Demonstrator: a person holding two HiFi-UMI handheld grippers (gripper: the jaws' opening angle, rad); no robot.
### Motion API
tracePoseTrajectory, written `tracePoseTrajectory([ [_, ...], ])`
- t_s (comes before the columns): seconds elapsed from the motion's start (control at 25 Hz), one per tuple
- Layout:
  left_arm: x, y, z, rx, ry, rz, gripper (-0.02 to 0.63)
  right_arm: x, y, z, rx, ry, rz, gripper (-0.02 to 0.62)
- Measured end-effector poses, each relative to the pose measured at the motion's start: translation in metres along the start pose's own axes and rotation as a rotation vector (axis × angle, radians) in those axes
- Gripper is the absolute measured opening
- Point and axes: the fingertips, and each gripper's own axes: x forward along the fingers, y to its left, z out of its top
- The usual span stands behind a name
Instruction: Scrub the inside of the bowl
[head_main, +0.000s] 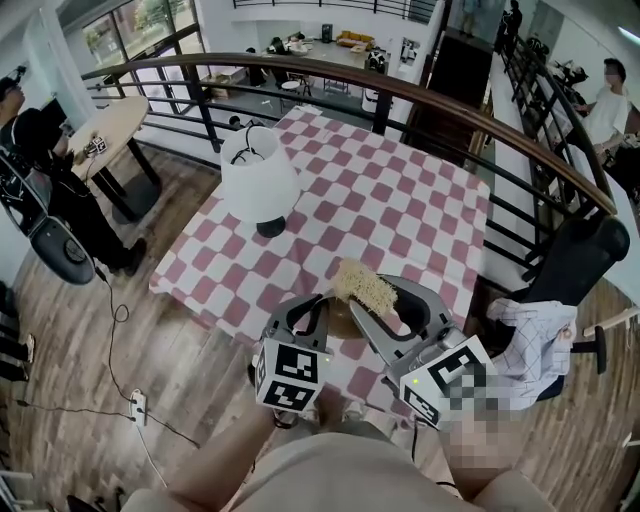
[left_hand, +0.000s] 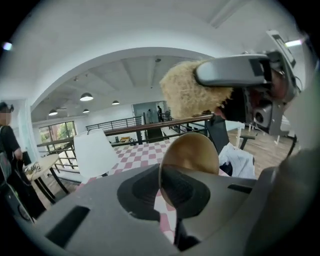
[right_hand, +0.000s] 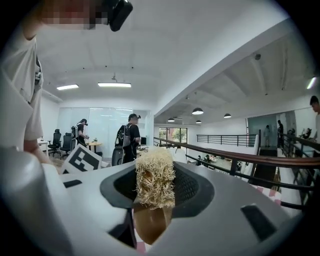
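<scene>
In the head view my left gripper (head_main: 325, 312) is shut on the rim of a brown wooden bowl (head_main: 342, 318), held above the near edge of the checked table. In the left gripper view the bowl (left_hand: 192, 152) stands on edge between the jaws of the left gripper (left_hand: 170, 197). My right gripper (head_main: 385, 305) is shut on a straw-coloured scrub brush (head_main: 365, 285), just above the bowl. The brush (left_hand: 192, 95) hangs over the bowl's top edge, apart from it. In the right gripper view its bristles (right_hand: 155, 175) and wooden handle (right_hand: 150, 222) sit in the right gripper (right_hand: 152, 210).
A white table lamp (head_main: 258, 180) stands on the red-and-white checked table (head_main: 400, 210). A curved railing (head_main: 400, 95) runs behind it. An office chair with a cloth (head_main: 540, 330) is at the right. A person (head_main: 50, 180) stands by a round table (head_main: 120, 125) at the left.
</scene>
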Motion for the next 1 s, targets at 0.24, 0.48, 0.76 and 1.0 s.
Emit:
tracePoseTrajectory([
  [0.24,0.002,-0.022,0.004,0.174,0.022,-0.025,0.020,0.018,0.000,-0.031,0.005,0.123,0.024,0.158],
  [0.48,-0.002,-0.024,0.010,0.245,0.019,-0.008,0.020,0.018,-0.005,-0.038,0.003,0.121,0.008,0.158],
  [0.76,0.000,-0.015,0.009,0.142,0.013,-0.015,0.021,0.005,-0.026,-0.043,0.067,0.120,-0.023,0.158],
  [1.0,0.005,0.003,-0.003,0.017,0.039,-0.027,0.021,-0.003,-0.038,-0.068,-0.030,0.207,-0.088,0.158],
])
